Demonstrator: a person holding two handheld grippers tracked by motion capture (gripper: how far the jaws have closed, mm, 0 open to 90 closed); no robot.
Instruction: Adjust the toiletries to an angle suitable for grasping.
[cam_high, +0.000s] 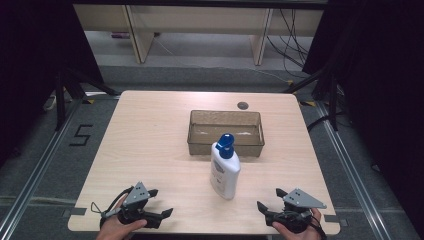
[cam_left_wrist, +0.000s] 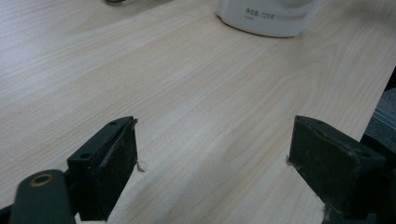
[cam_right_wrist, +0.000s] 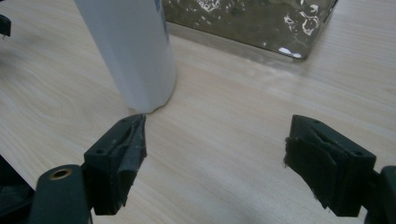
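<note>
The white pump bottle (cam_high: 225, 170) stands upright on the table (cam_high: 150, 150), just before the clear bin (cam_high: 226, 131). Left gripper (cam_high: 161, 202) and right gripper (cam_high: 270, 199) rest apart from it, jaws spread, empty. Probably the reach comes next: close in, square the jaws.

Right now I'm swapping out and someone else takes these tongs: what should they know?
Left tongs: open, holding nothing, low over the table's near left edge.
Right tongs: open, holding nothing, near right edge.
White pump bottle with a blue top stands upright mid-table between them, just in front of the clear brown bin, which looks empty.
Done: nothing gripped.
Left: probably pick up the bottle; the bin looks like its likely place.
</note>
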